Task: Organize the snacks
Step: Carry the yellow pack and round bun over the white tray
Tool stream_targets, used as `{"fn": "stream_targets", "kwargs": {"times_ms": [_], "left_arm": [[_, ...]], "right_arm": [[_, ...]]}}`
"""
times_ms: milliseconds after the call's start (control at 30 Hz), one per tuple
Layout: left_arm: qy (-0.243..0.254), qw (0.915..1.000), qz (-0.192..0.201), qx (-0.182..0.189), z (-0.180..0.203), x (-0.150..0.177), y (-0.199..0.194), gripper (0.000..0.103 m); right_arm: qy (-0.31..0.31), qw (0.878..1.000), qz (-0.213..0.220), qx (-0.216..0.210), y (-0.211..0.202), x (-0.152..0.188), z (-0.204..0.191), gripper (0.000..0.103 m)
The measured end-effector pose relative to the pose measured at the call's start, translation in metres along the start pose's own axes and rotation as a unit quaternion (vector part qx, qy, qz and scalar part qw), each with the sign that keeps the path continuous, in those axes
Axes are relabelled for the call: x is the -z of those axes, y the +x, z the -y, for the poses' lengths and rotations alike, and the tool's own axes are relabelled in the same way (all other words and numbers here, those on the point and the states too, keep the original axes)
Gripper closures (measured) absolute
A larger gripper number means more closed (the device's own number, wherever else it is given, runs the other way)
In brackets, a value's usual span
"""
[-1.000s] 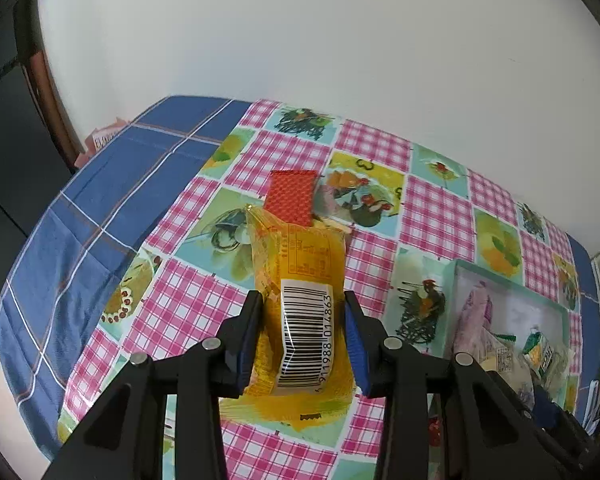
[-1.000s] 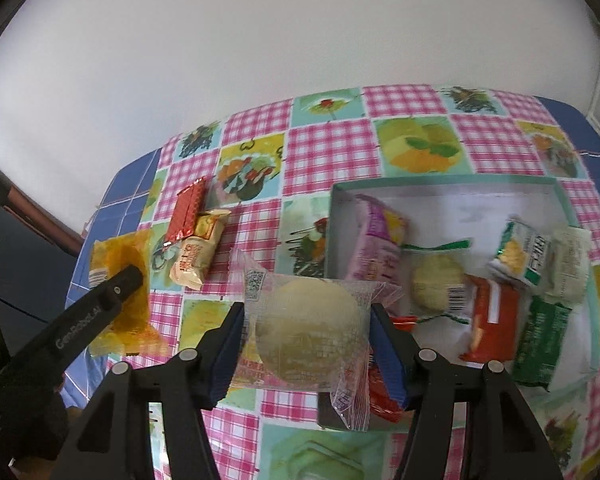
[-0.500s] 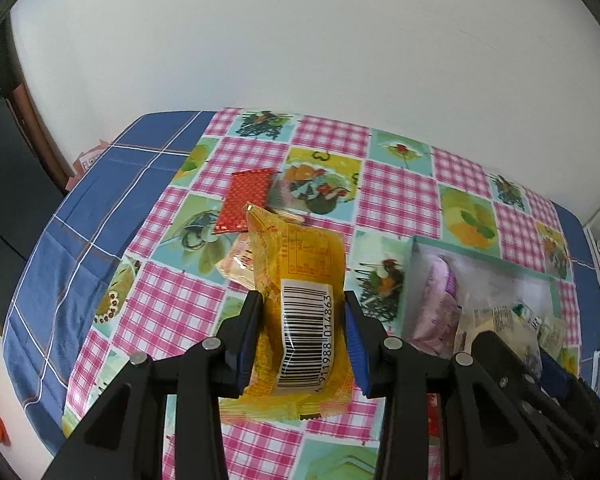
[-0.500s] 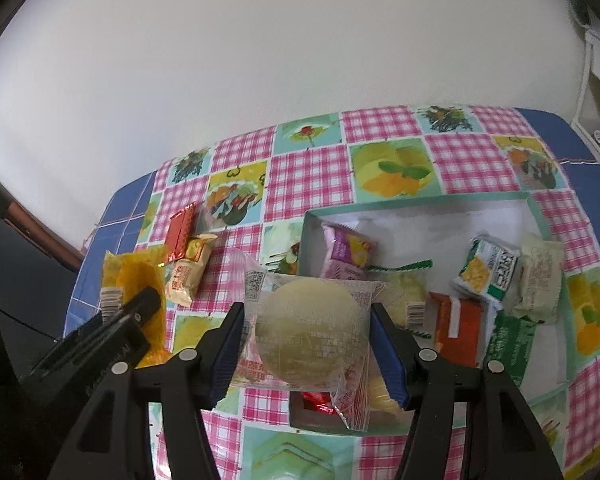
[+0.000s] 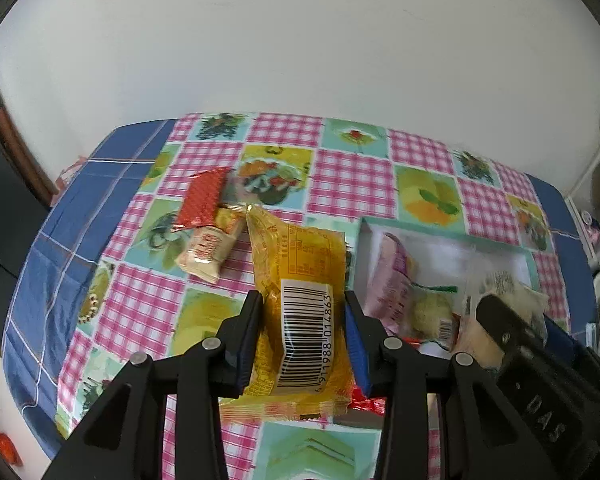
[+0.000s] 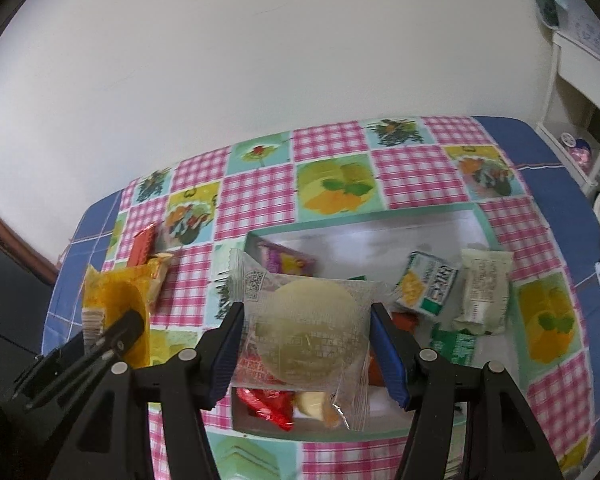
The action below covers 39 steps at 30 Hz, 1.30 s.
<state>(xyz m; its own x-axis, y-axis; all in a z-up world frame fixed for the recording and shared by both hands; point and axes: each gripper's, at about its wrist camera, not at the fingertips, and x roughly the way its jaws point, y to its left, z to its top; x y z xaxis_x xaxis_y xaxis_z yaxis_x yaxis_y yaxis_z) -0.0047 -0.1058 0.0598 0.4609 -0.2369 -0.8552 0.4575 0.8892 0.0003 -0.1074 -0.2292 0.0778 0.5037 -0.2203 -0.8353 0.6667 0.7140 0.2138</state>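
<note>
My left gripper (image 5: 304, 340) is shut on a yellow snack packet (image 5: 300, 280) with a barcode, held above the table just left of the teal box (image 5: 440, 232). My right gripper (image 6: 306, 350) is shut on a clear packet with a round pale cake (image 6: 308, 332), held over the front of the teal box (image 6: 364, 216). The box holds several snack packets: a pink one (image 6: 284, 260), green-and-white ones (image 6: 428, 284) and red ones (image 6: 268, 404). A red packet (image 5: 202, 200) and a cream packet (image 5: 208, 252) lie on the cloth left of the box.
The table has a pink-checked fruit-print cloth (image 5: 352, 176) over a blue cloth (image 5: 84, 200), against a white wall. A white shelf (image 6: 580, 80) stands at the right. The right gripper's body (image 5: 540, 380) shows at lower right in the left wrist view.
Both grippers have moved right toward the box with their packets still held. The box now sits closer and more central in both views.
</note>
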Motion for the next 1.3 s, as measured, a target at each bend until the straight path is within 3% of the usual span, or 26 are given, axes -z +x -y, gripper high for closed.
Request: {"fn": "stream_targets", "kwargs": {"times_ms": [667,1300], "left_arm": [[0.096,0.9946,0.013,0.038,0.082,0.003,0.013,0.062],[0.096,0.9911,0.02,0.09,0.099,-0.006,0.056,0.062]], "right_arm": [[0.054,0.998,0.005,0.037,0.022,-0.013,0.072,0.038],[0.05,0.997,-0.008,0.066,0.066,-0.016,0.091,0.038]]}}
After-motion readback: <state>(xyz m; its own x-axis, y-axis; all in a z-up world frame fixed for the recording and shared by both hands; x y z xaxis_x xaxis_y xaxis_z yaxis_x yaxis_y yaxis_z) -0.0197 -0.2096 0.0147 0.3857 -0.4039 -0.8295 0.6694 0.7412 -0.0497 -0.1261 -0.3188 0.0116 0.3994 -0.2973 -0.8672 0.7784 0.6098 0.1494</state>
